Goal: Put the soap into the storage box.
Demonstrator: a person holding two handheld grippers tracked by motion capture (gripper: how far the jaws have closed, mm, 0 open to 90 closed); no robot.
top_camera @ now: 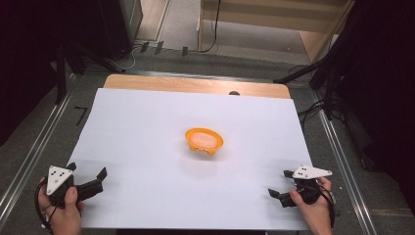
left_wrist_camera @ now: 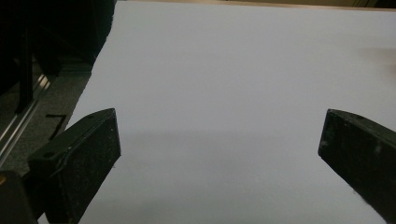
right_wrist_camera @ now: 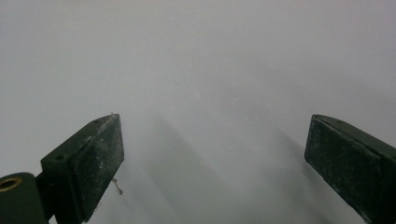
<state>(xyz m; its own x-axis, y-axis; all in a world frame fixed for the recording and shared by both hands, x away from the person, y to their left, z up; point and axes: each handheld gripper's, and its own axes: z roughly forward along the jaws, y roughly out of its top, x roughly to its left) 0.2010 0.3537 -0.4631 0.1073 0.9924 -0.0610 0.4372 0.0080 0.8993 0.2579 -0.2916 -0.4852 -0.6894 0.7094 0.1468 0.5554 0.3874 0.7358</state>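
While both grippers' fingers point(top_camera: 102, 172) stand spread, orange bowl point(top_camera: 204, 140) well apart, midway between them

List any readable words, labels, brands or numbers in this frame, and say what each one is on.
There are none.
The orange bowl is plain.
The white sheet is blank.
The grey plates on the left gripper and right gripper carry only small dark dots, no characters.
The black corner mark on the floor is a shape, not a letter.
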